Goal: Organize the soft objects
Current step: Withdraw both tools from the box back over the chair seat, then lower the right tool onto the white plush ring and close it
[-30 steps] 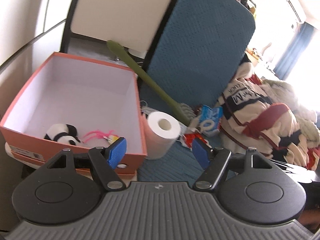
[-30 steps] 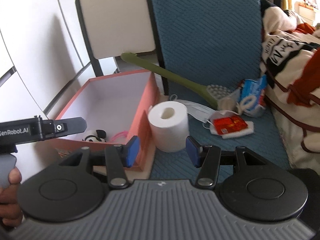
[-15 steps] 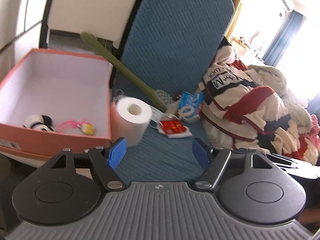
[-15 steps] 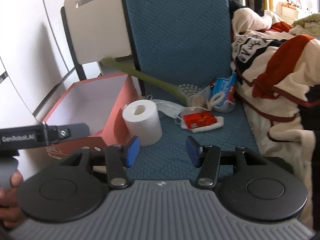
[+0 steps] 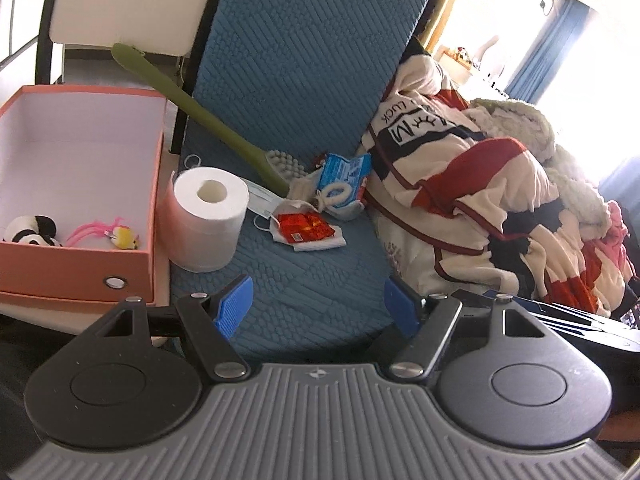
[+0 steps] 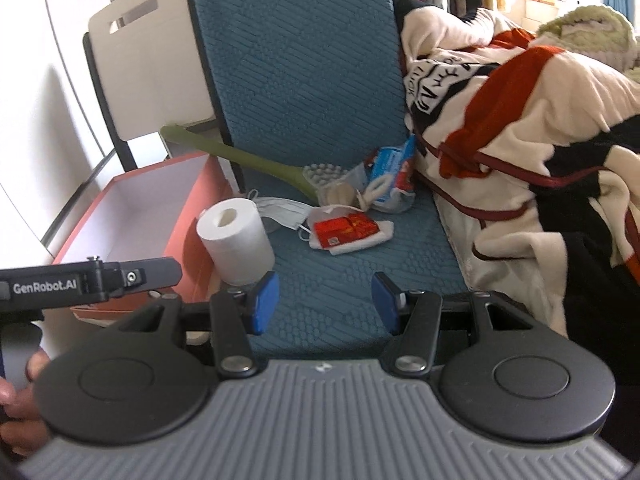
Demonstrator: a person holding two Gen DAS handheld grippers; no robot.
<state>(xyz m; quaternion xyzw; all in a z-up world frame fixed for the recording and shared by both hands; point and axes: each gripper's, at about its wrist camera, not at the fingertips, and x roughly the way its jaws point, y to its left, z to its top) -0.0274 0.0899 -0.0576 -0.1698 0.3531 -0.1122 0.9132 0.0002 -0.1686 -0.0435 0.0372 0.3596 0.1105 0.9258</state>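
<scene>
Left wrist view: left gripper [image 5: 318,306] fingers spread wide, nothing between, over blue seat cushion [image 5: 304,288]. Toilet roll [image 5: 206,218] upright beside pink box [image 5: 80,268], touching its wall. Only this view shows box contents: panda plush [image 5: 30,230], pink feather toy [image 5: 108,234]. Right wrist view: right gripper [image 6: 325,302] fingers apart, empty. Red packet [image 6: 346,230] on white cloth, face mask [image 6: 282,210], green brush [image 6: 256,162], blanket [image 6: 520,128]. Only here: hand [image 6: 16,396] gripping other tool's handle.
</scene>
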